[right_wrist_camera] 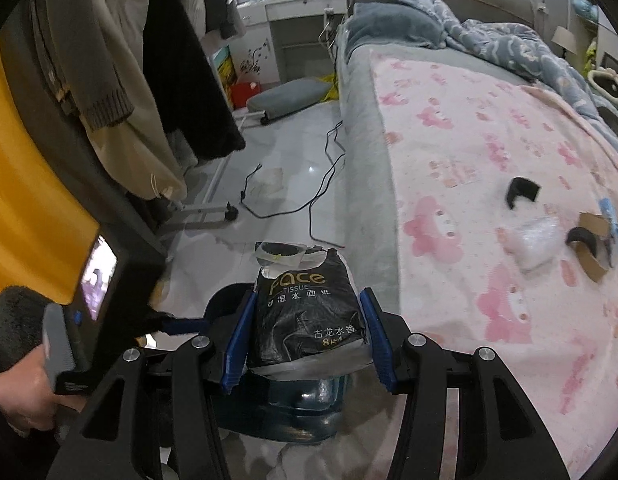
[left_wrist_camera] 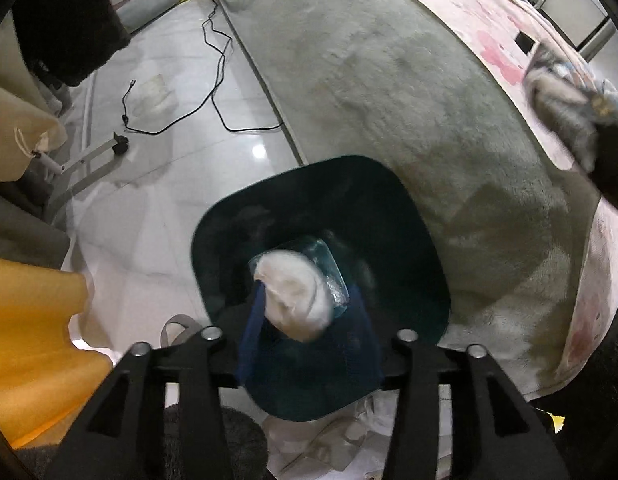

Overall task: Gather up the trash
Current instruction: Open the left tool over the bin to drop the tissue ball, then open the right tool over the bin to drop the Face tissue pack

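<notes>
In the left wrist view my left gripper (left_wrist_camera: 309, 300) points down into a dark teal trash bin (left_wrist_camera: 221, 216). A white crumpled tissue wad (left_wrist_camera: 293, 300), blurred, sits between the blue fingers (left_wrist_camera: 251, 332). It lies against the left pad and stands clear of the right one, so the jaws are open. Clear plastic (left_wrist_camera: 335, 280) lies at the bin's bottom. In the right wrist view my right gripper (right_wrist_camera: 308, 294) is shut on a black tissue pack (right_wrist_camera: 309, 320), held over the same bin (right_wrist_camera: 321, 420). A person's hand (right_wrist_camera: 17, 396) holds the left gripper at the left.
The bin stands on a white tiled floor beside a bed with a grey blanket (left_wrist_camera: 389, 100) and pink sheet (right_wrist_camera: 489, 160). On the sheet lie black pieces (right_wrist_camera: 523, 192), a plastic wrap (right_wrist_camera: 533, 240) and a cardboard roll (right_wrist_camera: 589, 252). A black cable (left_wrist_camera: 213, 92) and a tissue (left_wrist_camera: 155, 94) lie on the floor.
</notes>
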{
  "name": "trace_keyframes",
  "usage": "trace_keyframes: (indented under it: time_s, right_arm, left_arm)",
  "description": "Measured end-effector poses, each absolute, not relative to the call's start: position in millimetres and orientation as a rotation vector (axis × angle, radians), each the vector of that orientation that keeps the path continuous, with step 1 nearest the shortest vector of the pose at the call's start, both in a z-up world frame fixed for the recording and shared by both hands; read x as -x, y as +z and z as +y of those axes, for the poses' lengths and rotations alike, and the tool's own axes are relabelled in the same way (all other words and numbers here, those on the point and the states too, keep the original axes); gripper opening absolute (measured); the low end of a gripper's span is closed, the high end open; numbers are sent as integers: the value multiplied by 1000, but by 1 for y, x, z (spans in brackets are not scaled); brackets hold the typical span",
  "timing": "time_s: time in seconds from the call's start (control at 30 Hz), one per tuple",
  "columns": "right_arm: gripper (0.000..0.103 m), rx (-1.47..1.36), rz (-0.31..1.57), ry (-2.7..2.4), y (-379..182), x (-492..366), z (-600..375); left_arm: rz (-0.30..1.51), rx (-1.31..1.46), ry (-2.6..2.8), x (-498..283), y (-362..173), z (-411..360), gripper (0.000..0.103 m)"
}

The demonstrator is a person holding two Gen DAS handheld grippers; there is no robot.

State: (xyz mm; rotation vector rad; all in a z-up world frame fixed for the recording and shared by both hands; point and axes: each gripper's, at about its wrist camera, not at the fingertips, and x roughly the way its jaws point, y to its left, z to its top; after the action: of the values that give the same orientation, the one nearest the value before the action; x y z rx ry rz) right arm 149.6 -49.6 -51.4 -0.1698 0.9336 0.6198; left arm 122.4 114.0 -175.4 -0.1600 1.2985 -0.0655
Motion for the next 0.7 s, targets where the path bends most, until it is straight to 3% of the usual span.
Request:
trace_keyframes:
  time_s: [0.1,0.3,0.7]
  right_arm:
    - [53,188,959,636,-59,-152,-36]
    - [53,240,1023,656,-82,-156,-10]
    - [53,336,1131,658,-123,-161,22]
  left_arm:
    - [1277,182,-46,-119,-169,127,65]
    - [1256,209,-71,-110,-163,145,70]
    - [1140,233,-92,-96,-132,170,72]
